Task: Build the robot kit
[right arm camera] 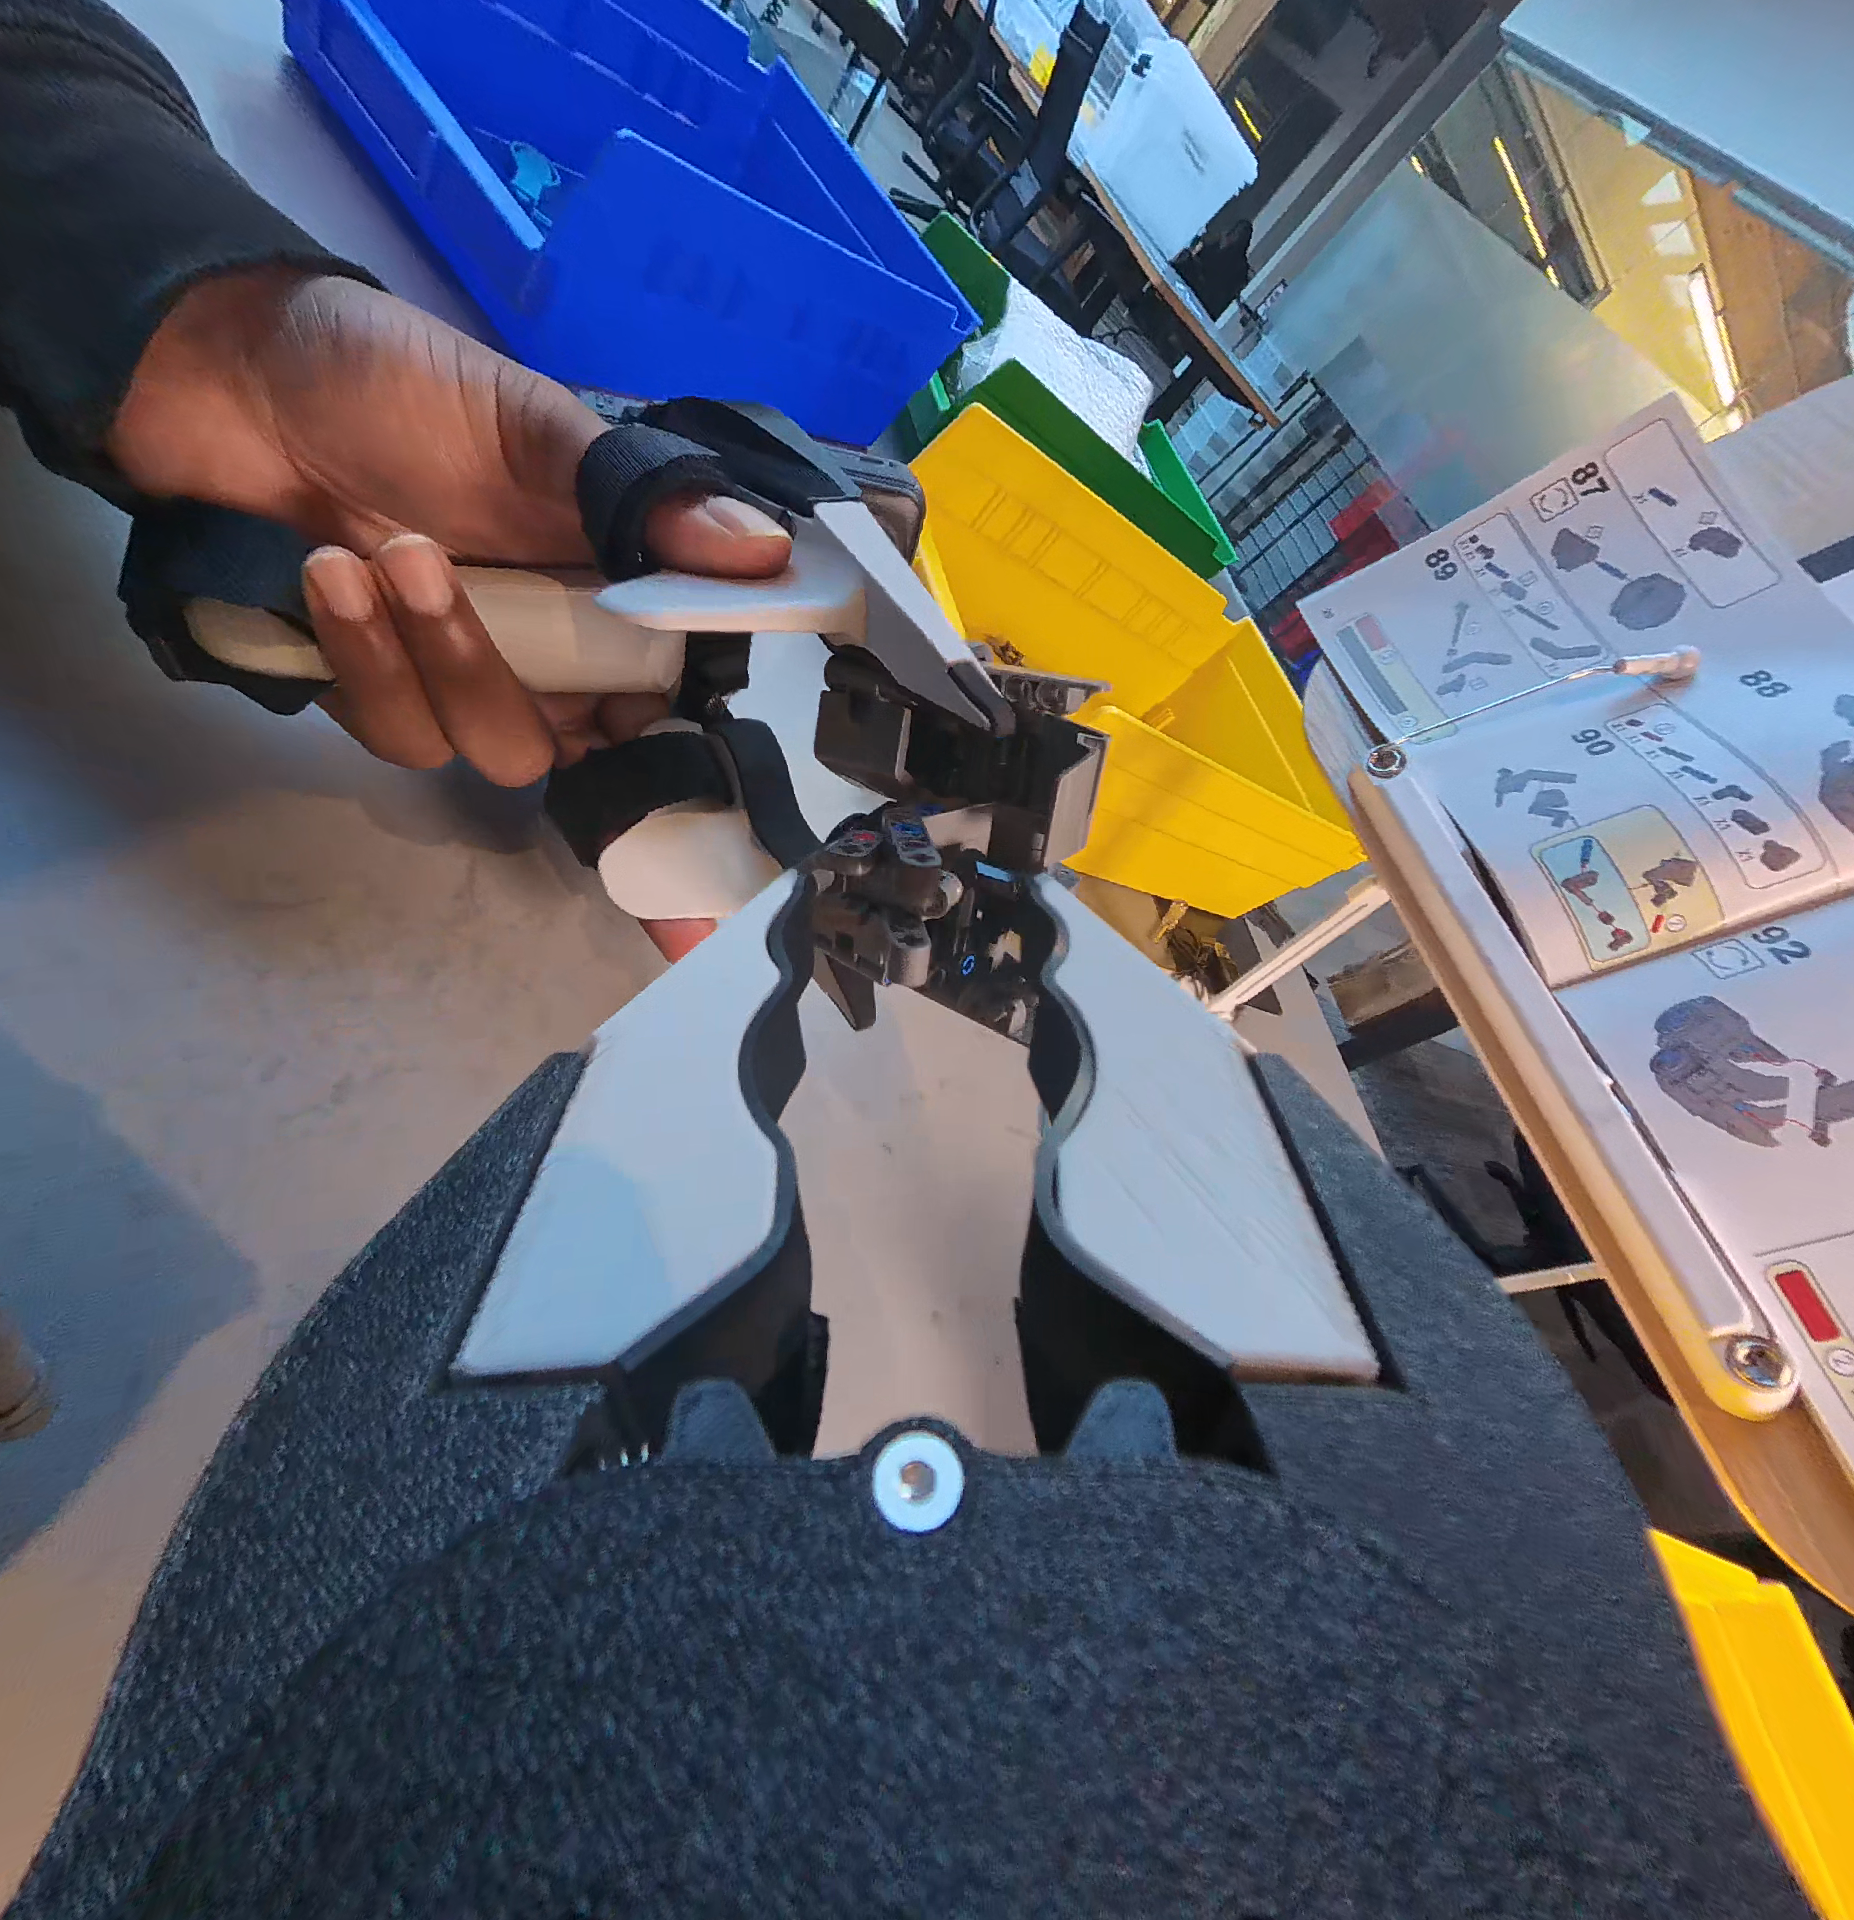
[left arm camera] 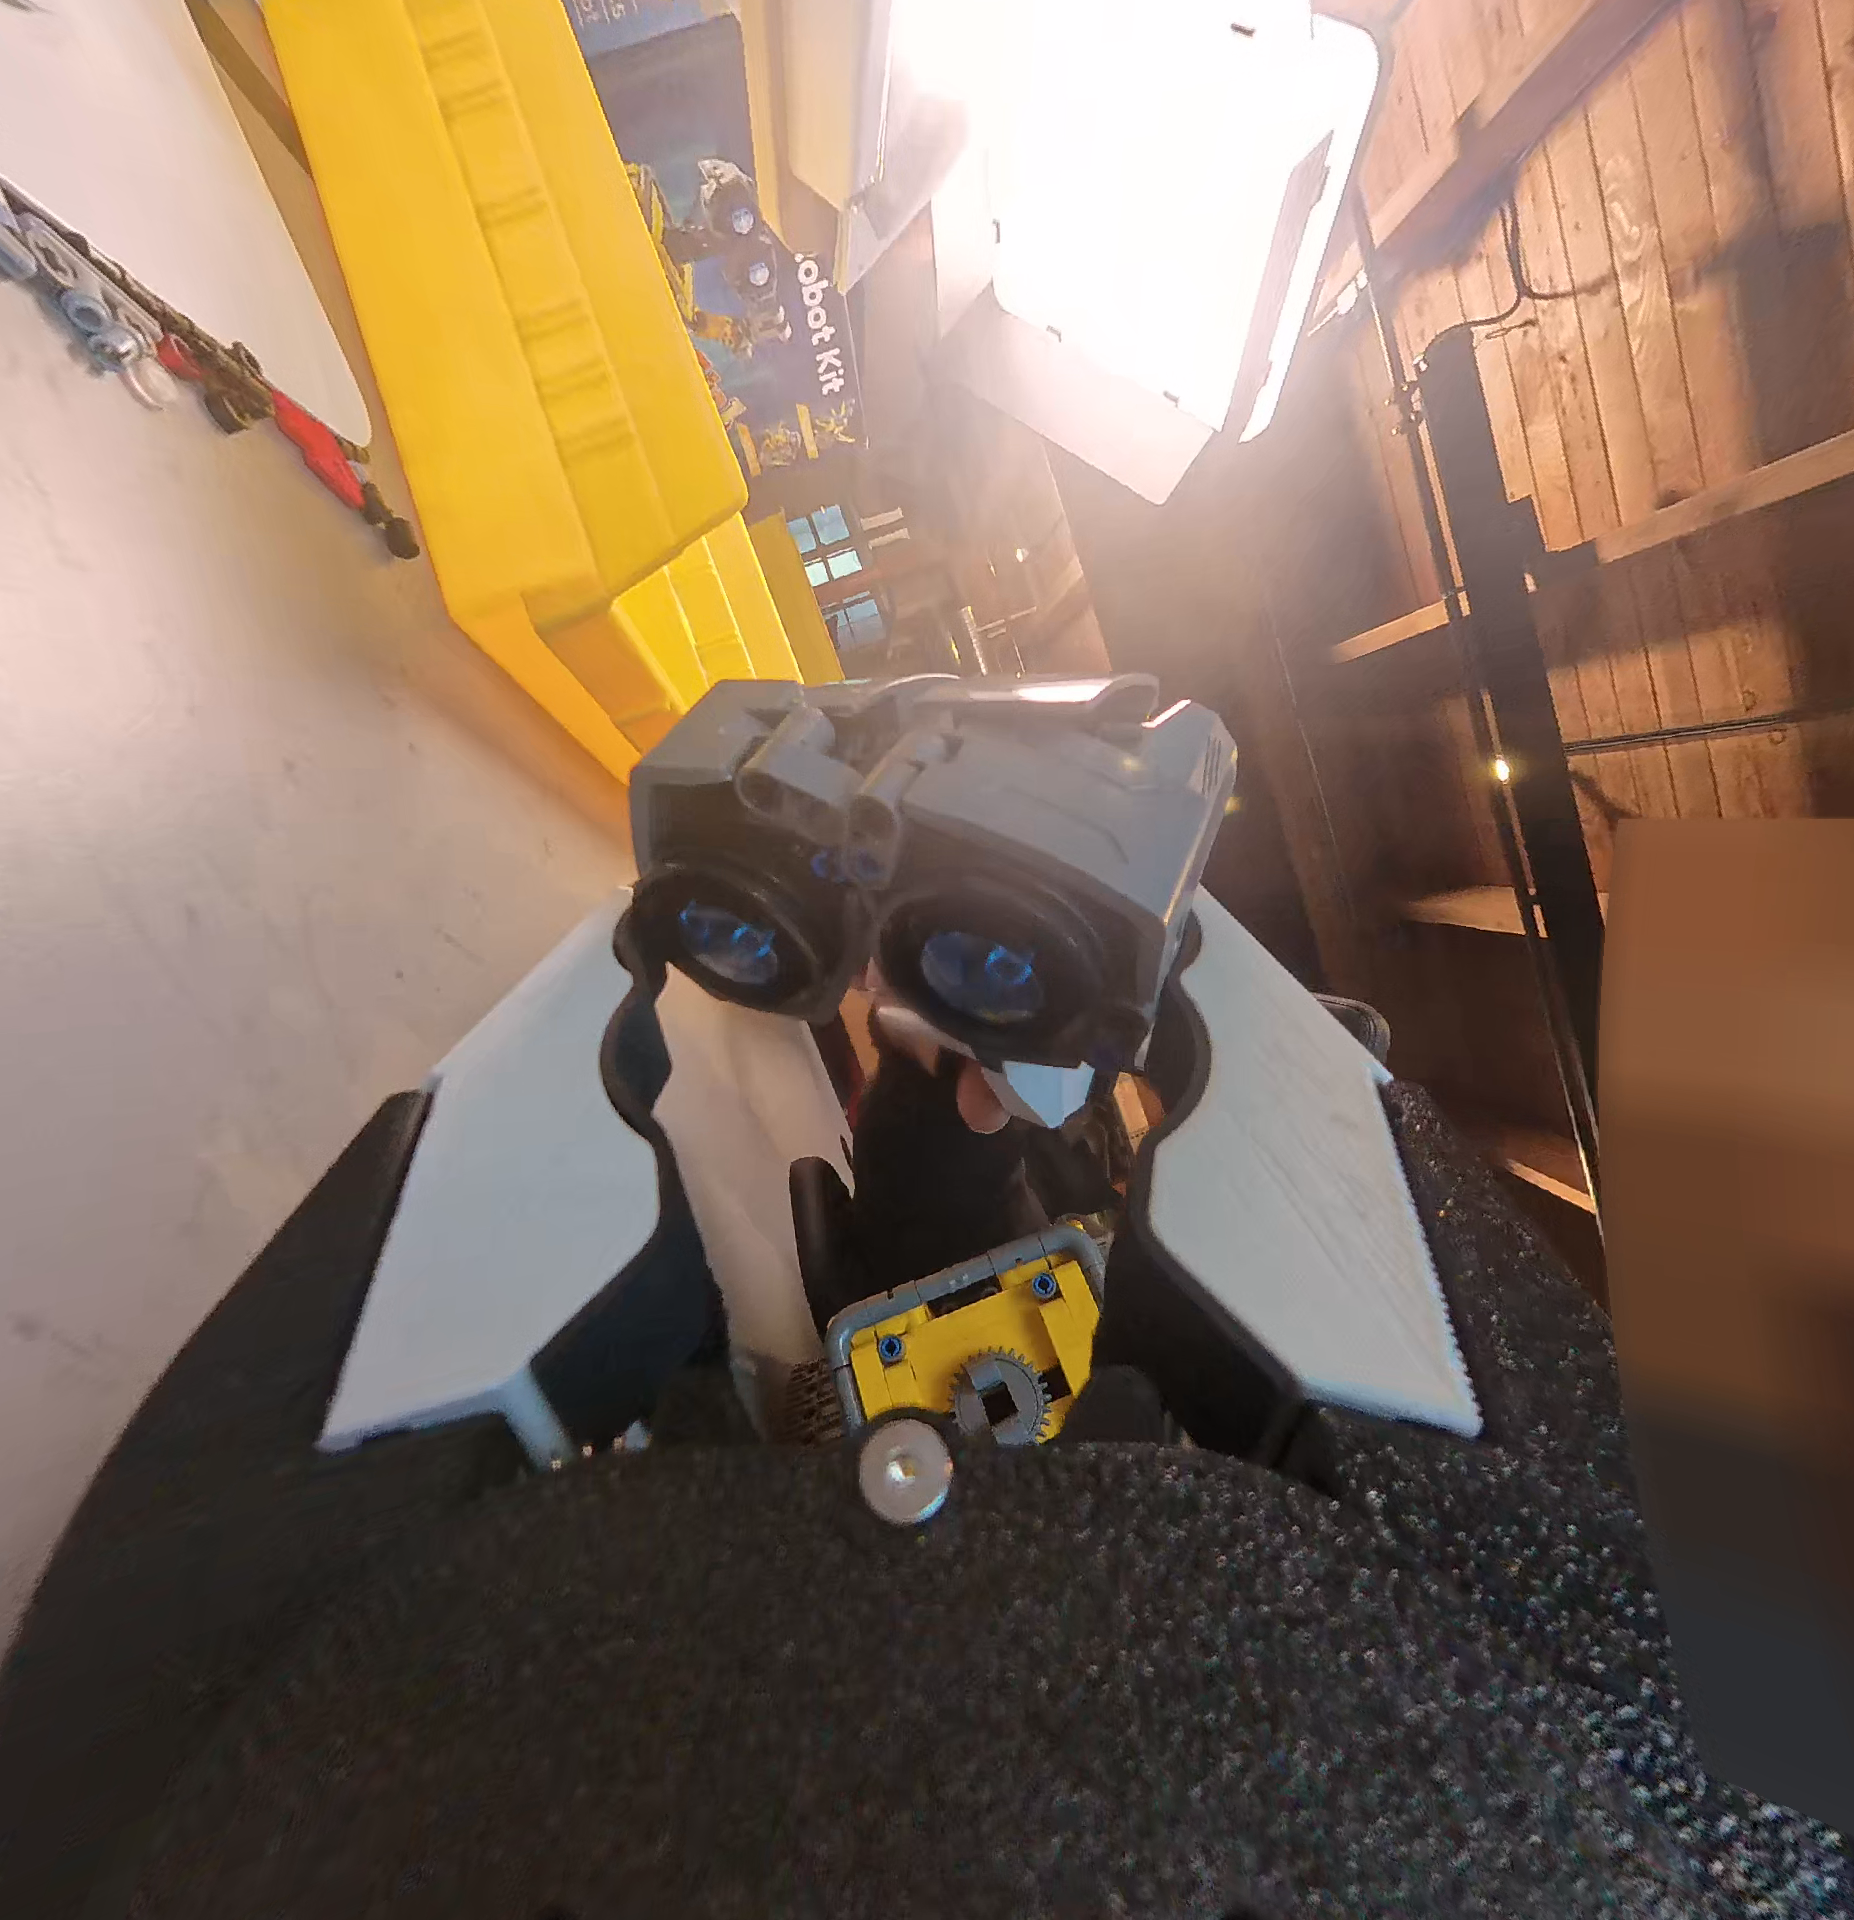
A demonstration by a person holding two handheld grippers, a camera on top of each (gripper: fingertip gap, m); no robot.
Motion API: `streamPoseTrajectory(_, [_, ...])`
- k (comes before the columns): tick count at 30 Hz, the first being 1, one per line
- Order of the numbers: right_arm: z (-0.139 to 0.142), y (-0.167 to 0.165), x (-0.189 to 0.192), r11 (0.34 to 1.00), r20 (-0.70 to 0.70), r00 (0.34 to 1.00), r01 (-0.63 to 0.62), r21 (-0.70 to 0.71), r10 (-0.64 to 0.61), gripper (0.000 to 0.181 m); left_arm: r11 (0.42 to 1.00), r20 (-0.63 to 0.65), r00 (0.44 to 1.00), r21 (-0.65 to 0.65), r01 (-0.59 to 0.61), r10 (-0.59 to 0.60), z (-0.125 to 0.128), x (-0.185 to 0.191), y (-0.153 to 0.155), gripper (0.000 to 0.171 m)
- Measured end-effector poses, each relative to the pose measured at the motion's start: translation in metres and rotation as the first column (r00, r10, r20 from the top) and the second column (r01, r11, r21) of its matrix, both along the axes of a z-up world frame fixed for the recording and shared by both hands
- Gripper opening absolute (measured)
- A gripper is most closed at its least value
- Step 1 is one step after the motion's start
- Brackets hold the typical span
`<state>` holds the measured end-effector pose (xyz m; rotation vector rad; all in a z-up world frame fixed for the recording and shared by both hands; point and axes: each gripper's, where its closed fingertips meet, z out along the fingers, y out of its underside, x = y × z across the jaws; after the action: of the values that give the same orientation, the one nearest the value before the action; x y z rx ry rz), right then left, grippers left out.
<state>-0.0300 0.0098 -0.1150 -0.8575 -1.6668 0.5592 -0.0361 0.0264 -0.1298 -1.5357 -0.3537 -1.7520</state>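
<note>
Left hand-held gripper (left arm camera: 907, 971): fingers pinching the grey binocular-eyed head (left arm camera: 933, 862) of a brick-built robot model, lifted off the white bench (left arm camera: 175, 831); yellow geared block (left arm camera: 970, 1340) sitting between the finger bases. Yellow bins (left arm camera: 507, 312) lining the bench's far edge, loose parts (left arm camera: 185, 343) lying near them.

Right hand-held gripper (right arm camera: 918, 914): fingertips closing on the model's dark underside (right arm camera: 902, 914), bare bench showing between the fingers. Person's hand (right arm camera: 383, 499) gripping the left tool just beyond. Instruction booklet (right arm camera: 1629, 748) on its stand crowding the right side; blue bin (right arm camera: 642, 208) standing behind
</note>
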Motion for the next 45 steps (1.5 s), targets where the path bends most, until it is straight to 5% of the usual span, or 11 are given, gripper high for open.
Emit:
streamPoseTrajectory(11, [0.008, -0.003, 0.006, 0.998, 0.002, 0.999, -0.033, -0.061, 0.033, 0.02, 0.986, -0.097, 0.989, 0.116, 0.12, -0.109, 0.007, 0.002, -0.006, 0.098])
streamPoseTrajectory(12, [0.012, -0.005, 0.008, 0.996, -0.009, 0.999, -0.051, -0.07, 0.051, 0.006, 0.98, -0.108, 0.985, 0.135, 0.148, -0.134, 0.009, 0.005, -0.008, 0.099])
streamPoseTrajectory(21, [0.029, -0.021, 0.022, 0.978, -0.008, 0.987, -0.162, -0.132, 0.163, 0.005, 0.918, -0.17, 0.943, 0.233, 0.321, -0.286, 0.02, 0.024, -0.031, 0.099])
streamPoseTrajectory(28, [0.036, -0.008, 0.022, 0.982, -0.045, 0.994, -0.107, -0.155, 0.102, 0.0, 0.91, -0.163, 0.934, 0.224, 0.35, -0.319, 0.015, 0.029, -0.034, 0.098])
streamPoseTrajectory(32, [0.037, -0.008, 0.024, 0.982, -0.046, 0.994, -0.101, -0.161, 0.095, 0.0, 0.931, -0.081, 0.953, 0.207, 0.302, -0.292, 0.018, 0.023, -0.028, 0.097])
streamPoseTrajectory(39, [0.029, -0.012, 0.014, 0.987, -0.013, 0.997, -0.073, -0.141, 0.072, 0.054, 0.954, -0.075, 0.973, 0.194, 0.227, -0.216, 0.016, 0.015, -0.019, 0.097])
streamPoseTrajectory(42, [0.022, -0.014, 0.006, 0.999, -0.015, 0.999, -0.036, -0.021, 0.036, 0.03, 0.945, -0.13, 0.964, 0.203, 0.256, -0.233, 0.014, 0.027, -0.025, 0.097])
streamPoseTrajectory(45, [0.024, -0.016, 0.01, 0.994, -0.003, 0.997, -0.072, -0.08, 0.072, 0.026, 0.938, -0.162, 0.957, 0.215, 0.273, -0.242, 0.013, 0.031, -0.028, 0.098])
